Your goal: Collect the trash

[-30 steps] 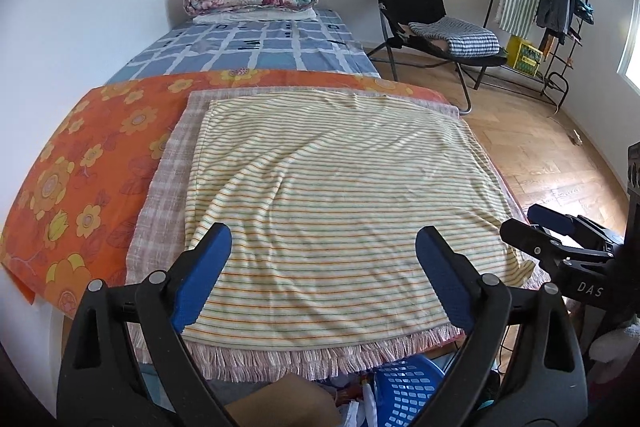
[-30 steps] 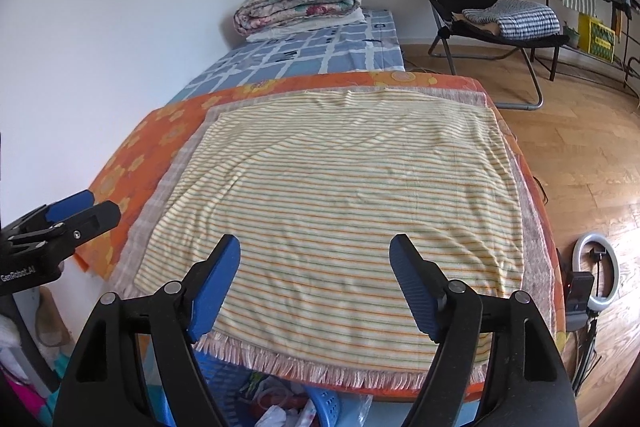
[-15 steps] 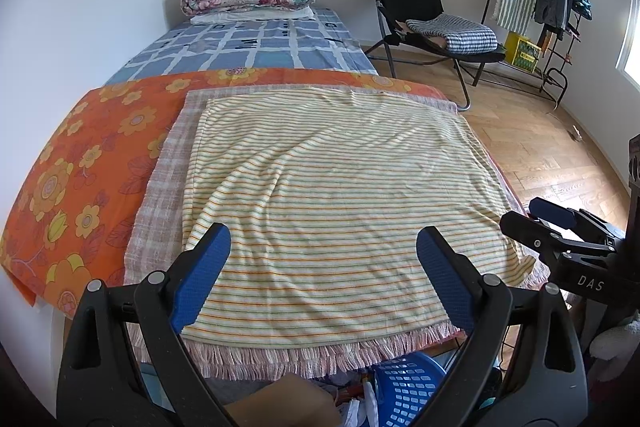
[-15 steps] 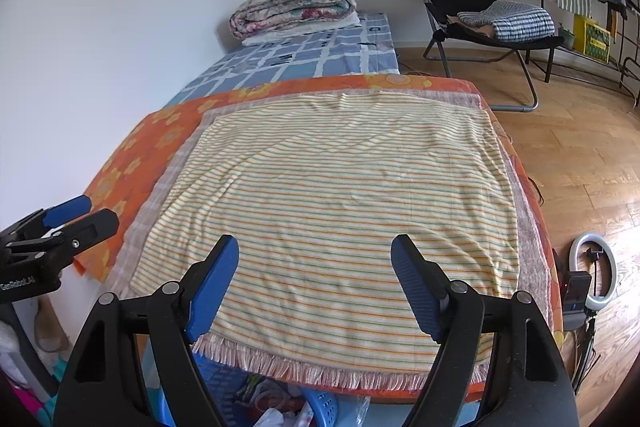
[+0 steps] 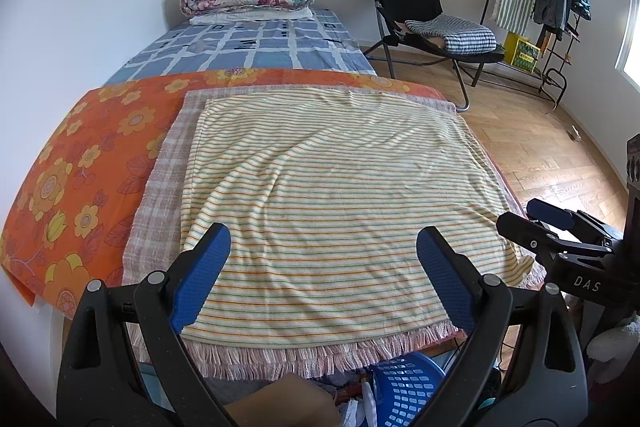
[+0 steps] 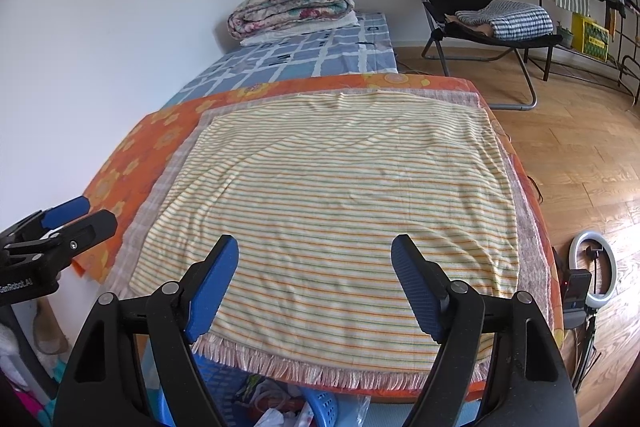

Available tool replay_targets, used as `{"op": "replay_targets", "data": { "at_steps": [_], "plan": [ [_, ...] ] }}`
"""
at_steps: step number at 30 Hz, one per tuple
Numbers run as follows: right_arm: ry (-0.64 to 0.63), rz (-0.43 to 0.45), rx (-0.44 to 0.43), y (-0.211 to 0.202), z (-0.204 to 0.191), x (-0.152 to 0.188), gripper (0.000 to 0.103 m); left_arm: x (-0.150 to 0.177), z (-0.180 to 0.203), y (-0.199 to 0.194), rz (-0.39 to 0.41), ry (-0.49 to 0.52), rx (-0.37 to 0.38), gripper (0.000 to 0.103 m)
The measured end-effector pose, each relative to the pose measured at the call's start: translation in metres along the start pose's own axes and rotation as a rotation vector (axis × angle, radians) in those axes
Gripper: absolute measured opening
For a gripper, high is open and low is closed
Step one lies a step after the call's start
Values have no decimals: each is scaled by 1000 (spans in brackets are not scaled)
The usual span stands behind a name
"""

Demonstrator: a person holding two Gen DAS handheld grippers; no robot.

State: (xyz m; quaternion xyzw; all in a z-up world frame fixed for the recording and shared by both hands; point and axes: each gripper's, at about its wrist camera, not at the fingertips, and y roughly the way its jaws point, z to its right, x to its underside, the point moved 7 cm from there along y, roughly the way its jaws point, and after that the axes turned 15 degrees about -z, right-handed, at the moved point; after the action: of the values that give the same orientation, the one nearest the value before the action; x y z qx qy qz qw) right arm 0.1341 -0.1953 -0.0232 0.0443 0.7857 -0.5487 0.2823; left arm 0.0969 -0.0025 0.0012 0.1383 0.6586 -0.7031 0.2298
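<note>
Below the near fringe of the striped blanket [image 6: 328, 203]: blue laundry basket [image 6: 320, 407] holding crumpled trash [image 6: 276, 417], nearer your right hand-held gripper [image 6: 316, 287], down and left of it. Both it and left hand-held gripper [image 5: 320, 275] spread wide, holding nothing.

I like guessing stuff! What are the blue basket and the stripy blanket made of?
The blue basket looks like smooth, slightly shiny moulded plastic: its wall has neat rows of cut-out slots. The stripy blanket looks like soft, matte woven fabric, probably cotton: it wrinkles.
</note>
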Motion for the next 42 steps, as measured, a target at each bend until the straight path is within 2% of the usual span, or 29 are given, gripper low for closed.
{"op": "replay_targets", "data": {
  "at_steps": [19,42],
  "plan": [
    [24,-13,-14,4,1,1,79,1,1,0,-1,0,1,96],
    [16,-27,25,7,4,5,79,1,3,0,-2,1,0,96]
  ]
}}
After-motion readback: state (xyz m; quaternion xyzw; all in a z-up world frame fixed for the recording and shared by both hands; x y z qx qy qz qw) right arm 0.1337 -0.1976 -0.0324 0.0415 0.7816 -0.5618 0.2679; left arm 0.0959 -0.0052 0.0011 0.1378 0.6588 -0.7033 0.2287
